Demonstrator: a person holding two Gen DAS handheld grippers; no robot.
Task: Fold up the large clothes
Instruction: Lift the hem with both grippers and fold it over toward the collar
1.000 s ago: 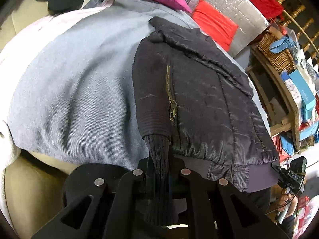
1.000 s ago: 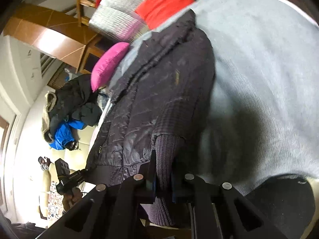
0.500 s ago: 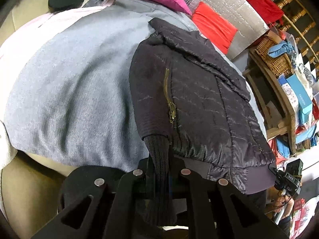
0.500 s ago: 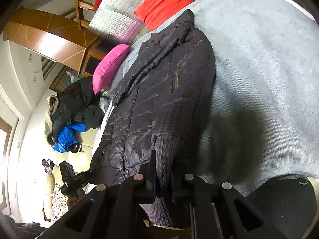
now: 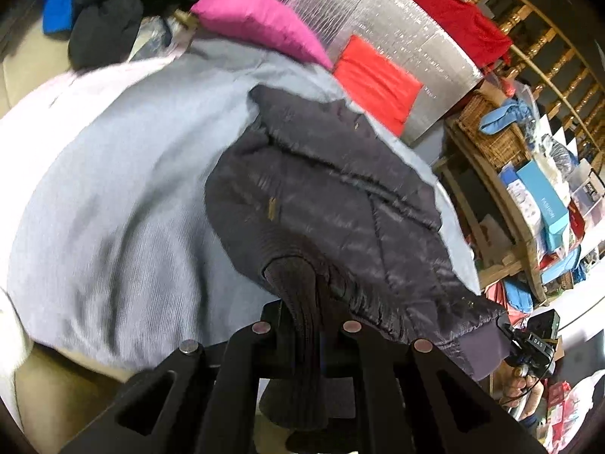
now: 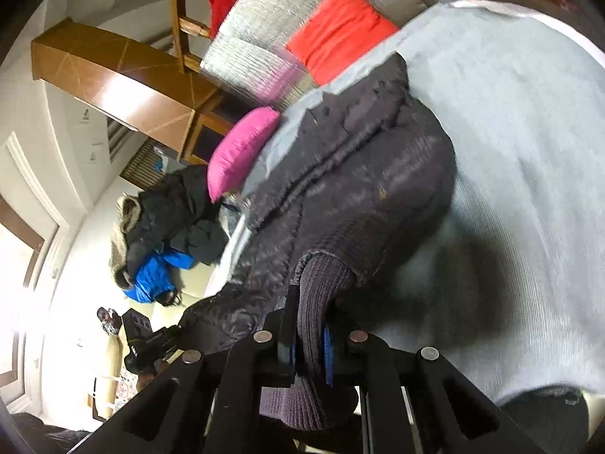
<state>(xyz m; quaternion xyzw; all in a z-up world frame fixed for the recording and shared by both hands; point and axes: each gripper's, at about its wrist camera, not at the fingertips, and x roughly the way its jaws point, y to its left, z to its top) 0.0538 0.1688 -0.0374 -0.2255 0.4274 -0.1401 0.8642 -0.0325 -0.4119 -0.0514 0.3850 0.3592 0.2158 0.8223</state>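
Both my claws pinch the ribbed cuffs of a dark quilted jacket (image 5: 332, 204) spread on a grey blanket (image 5: 113, 196).

My left gripper (image 5: 308, 325) and right gripper (image 6: 310, 336) are each clamped on a knit cuff (image 5: 298, 302); the cuff ends drop out of sight behind the claws. "FASHION" reads on a blue box (image 5: 544, 204) on the crowded shelf; other labels blur. A pink cushion (image 5: 257, 22) lies at the blanket's far edge, with bare blanket beside the jacket.

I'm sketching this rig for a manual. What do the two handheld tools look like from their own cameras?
Both look alike. The left tool and right tool are matte black, angular frames with triangular cut-outs and four round silver bolt heads in a row. The right one shows blue pads inside its fingers. No cables or sleeves are visible.
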